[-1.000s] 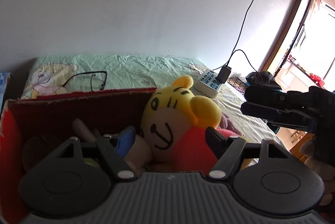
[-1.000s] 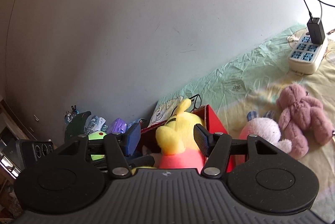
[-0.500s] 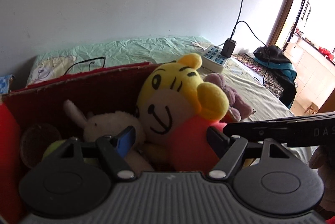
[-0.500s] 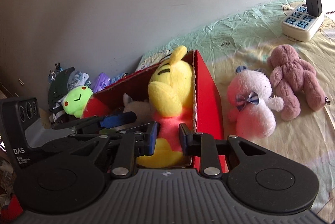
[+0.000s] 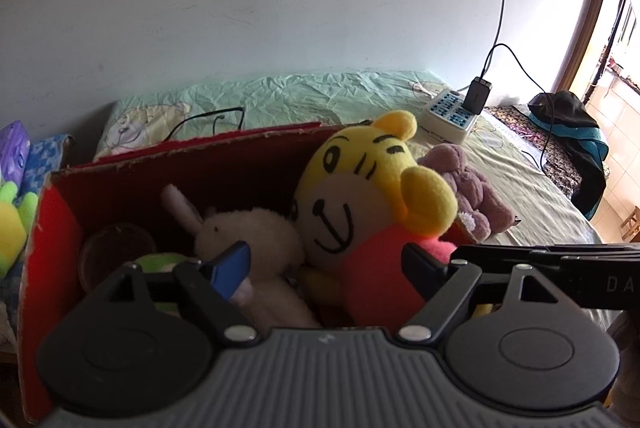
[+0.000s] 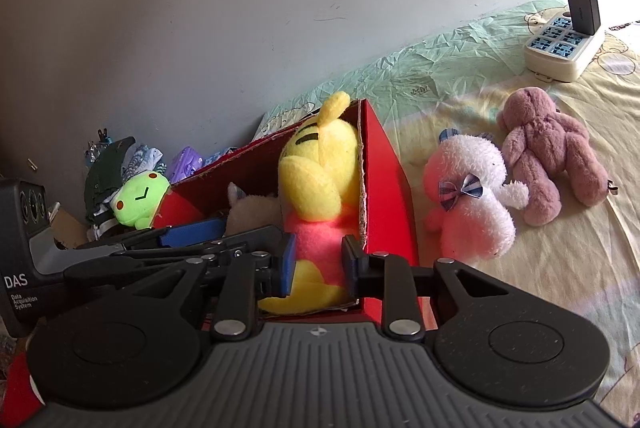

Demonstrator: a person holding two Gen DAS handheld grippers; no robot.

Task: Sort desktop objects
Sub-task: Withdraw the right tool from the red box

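The left tongs housing reads "DAS Data Acquisition System".

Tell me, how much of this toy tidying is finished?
Partly done. The red box already holds a cream bunny and a yellow tiger. In hand: the right gripper looks closed on the tiger's red body, while the left gripper is opening with nothing pressed between its fingers. Left to do: the white bear and purple bear lie on the bed.

Red box, yellow tiger plush
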